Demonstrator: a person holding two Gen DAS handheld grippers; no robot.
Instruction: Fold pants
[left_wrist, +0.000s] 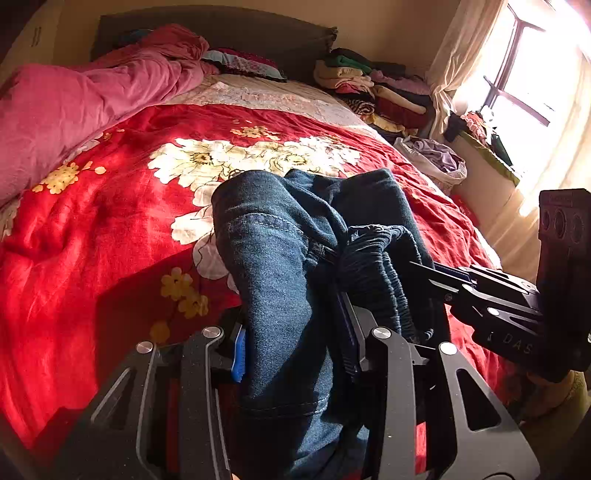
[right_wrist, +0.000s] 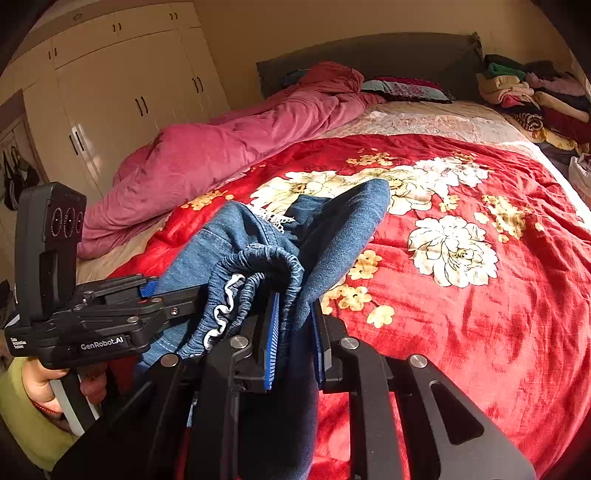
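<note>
Both grippers, left & right, clamped bunched jeans near bed edge; uneven hold risked slippage, crooked fold.

Light: strong sun through the window, blown out to white glare
Shadows: dark patches across the red blanket
Distortion: fisheye bend, black corners
Focus: fairly sharp

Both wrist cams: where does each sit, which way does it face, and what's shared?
Left wrist: on the left gripper, looking down-forward across the bed toward the window; own fingers clamp the jeans; right gripper enters at right.
Right wrist: on the right gripper, facing the wardrobe; left gripper and a hand at left.
Shared: jeans, bed, both grippers.
</note>
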